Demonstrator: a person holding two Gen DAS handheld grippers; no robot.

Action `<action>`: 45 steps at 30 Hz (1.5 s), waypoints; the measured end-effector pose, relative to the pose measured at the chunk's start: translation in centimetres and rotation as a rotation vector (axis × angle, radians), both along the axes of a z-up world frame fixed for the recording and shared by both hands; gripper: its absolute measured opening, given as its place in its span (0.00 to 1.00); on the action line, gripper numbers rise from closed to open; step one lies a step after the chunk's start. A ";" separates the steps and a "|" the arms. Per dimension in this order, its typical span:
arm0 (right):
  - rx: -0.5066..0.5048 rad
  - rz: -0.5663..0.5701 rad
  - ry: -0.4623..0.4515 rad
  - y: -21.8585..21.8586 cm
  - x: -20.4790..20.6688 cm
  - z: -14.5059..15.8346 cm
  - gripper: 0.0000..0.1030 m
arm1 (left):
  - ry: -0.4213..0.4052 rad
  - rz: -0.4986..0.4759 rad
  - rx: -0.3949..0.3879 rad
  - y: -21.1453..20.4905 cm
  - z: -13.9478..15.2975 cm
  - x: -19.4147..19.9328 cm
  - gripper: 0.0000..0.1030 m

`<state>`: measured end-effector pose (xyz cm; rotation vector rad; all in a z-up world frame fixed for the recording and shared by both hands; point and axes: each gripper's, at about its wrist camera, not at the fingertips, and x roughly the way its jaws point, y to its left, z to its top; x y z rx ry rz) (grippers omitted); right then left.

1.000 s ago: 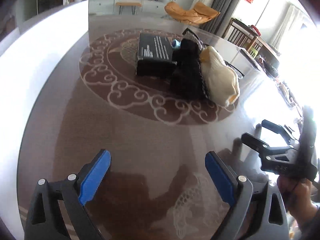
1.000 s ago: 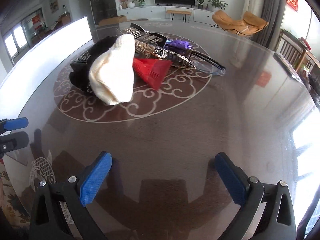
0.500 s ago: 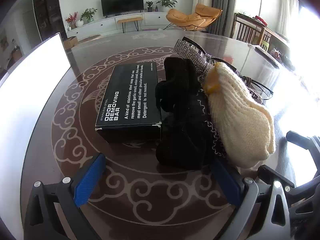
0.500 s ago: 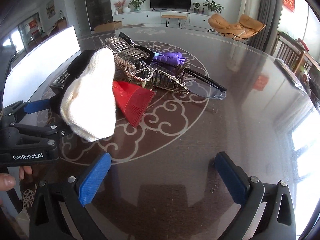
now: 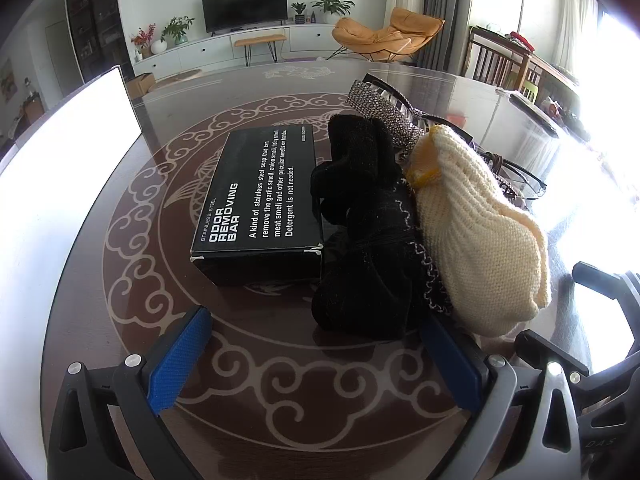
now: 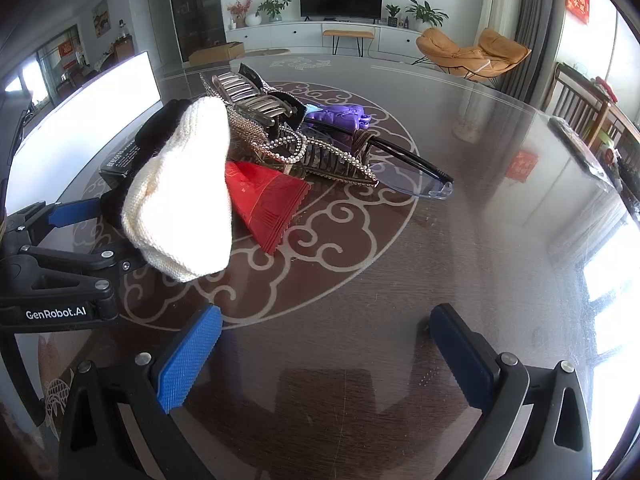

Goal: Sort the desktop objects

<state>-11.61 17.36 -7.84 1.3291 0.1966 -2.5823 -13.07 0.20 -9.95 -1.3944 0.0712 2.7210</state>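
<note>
Pile of desktop objects on table (image 5: 120, 200) | black knit item (image 5: 360, 240) centre frame, just ahead of left tongs (image 5: 316, 356), long axis running away up-frame, black box (image 5: 260, 196) touching its left, cream knit item (image 5: 480, 232) its right | left tongs nearer, spread wide, empty | right tongs (image 6: 326, 354) spread, empty, well short of pile.

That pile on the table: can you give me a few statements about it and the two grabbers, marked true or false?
1. The black box lies beside the black sock. True.
2. The cream sock is gripped by the left gripper. False: its jaws stand open, holding nothing.
3. The red packet lies next to the cream sock. True.
4. The glasses sit inside the right gripper. False: they lie well beyond it.
</note>
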 end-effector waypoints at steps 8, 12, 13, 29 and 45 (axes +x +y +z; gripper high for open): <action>0.000 0.000 0.000 -0.1 0.1 -0.1 1.00 | 0.000 0.000 0.000 0.0 0.0 0.0 1.00; 0.000 0.000 0.000 -0.1 0.1 -0.1 1.00 | 0.000 0.000 0.000 0.0 0.1 0.0 1.00; 0.000 0.000 0.000 -0.1 0.1 -0.1 1.00 | 0.000 0.000 0.000 0.0 0.0 0.0 1.00; 0.001 0.000 0.001 -0.1 0.3 -0.3 1.00 | -0.001 0.000 0.000 0.0 0.1 0.0 1.00; 0.001 0.001 0.001 -0.1 0.3 -0.3 1.00 | -0.001 0.000 0.000 0.0 0.1 0.0 1.00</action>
